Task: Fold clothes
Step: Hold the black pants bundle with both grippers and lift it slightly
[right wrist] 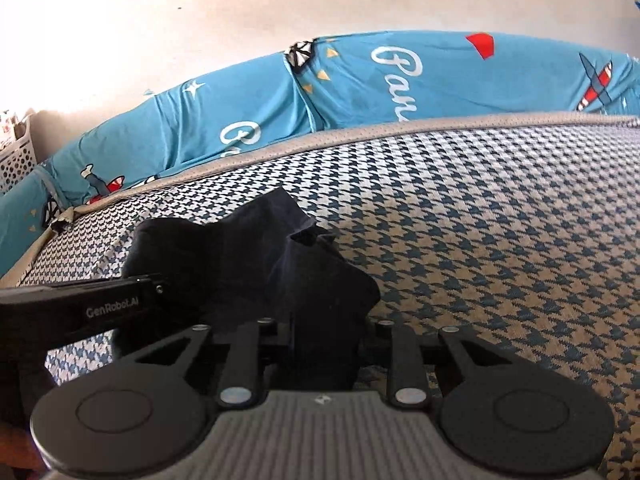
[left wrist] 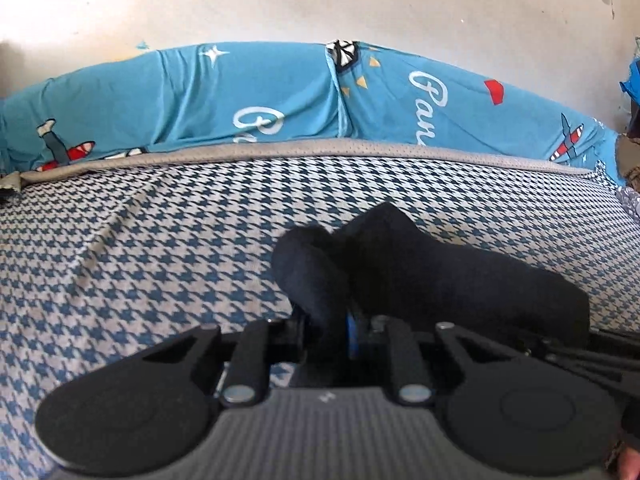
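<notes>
Folding has barely begun: the dark garment [left wrist: 420,264] is bunched and lifted, with no neat fold showing. The left claw [left wrist: 326,320] is clenched on one end, and the right claw [right wrist: 326,344] grips the other. It hangs at lower centre of both views, over the houndstooth mattress [right wrist: 500,220], soft and crumpled.

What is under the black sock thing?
Under the dark garment you can see the blue-and-white houndstooth mat around its edges. Both the left gripper and right gripper pinch it. What lies straight beneath is covered by the cloth.
</notes>
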Motion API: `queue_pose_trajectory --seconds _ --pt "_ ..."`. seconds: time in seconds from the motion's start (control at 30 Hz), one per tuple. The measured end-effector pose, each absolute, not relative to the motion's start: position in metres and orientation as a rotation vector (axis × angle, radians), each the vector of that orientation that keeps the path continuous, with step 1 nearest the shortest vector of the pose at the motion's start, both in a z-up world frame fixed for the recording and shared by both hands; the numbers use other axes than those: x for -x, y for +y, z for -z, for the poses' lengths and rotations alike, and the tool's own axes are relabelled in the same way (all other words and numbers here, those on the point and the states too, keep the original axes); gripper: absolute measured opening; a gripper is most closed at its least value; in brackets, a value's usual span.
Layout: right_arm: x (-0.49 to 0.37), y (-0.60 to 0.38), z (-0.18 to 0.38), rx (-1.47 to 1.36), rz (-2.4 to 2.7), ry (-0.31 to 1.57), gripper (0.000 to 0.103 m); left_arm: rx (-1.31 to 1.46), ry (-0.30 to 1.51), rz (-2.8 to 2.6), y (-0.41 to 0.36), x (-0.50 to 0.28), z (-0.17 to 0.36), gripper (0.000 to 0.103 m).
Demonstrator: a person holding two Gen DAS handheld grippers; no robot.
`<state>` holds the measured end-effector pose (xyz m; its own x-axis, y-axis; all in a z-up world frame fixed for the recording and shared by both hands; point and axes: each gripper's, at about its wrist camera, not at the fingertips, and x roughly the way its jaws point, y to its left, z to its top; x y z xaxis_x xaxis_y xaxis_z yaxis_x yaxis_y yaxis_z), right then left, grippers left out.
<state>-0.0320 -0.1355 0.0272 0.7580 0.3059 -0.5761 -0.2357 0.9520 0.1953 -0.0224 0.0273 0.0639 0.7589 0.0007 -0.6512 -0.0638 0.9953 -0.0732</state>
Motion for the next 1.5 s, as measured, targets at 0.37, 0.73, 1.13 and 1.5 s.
queue_pose_trajectory --seconds 0.37,0.73,1.13,1.5 --pt "0.043 -0.119 -0.037 -0.077 -0.291 0.626 0.025 0.161 0.718 -0.039 0.048 0.034 -0.068 0.017" --pt "0.046 -0.165 -0.014 -0.222 -0.258 0.715 0.046 0.301 0.778 -0.099 0.078 0.032 -0.055 0.07" --pt "0.051 -0.179 0.002 -0.352 -0.277 0.753 0.056 0.389 0.808 -0.054 0.079 0.029 -0.04 0.08" --pt "0.043 -0.171 0.007 -0.339 -0.314 0.721 0.057 0.353 0.831 -0.017 0.06 0.014 -0.025 0.093"
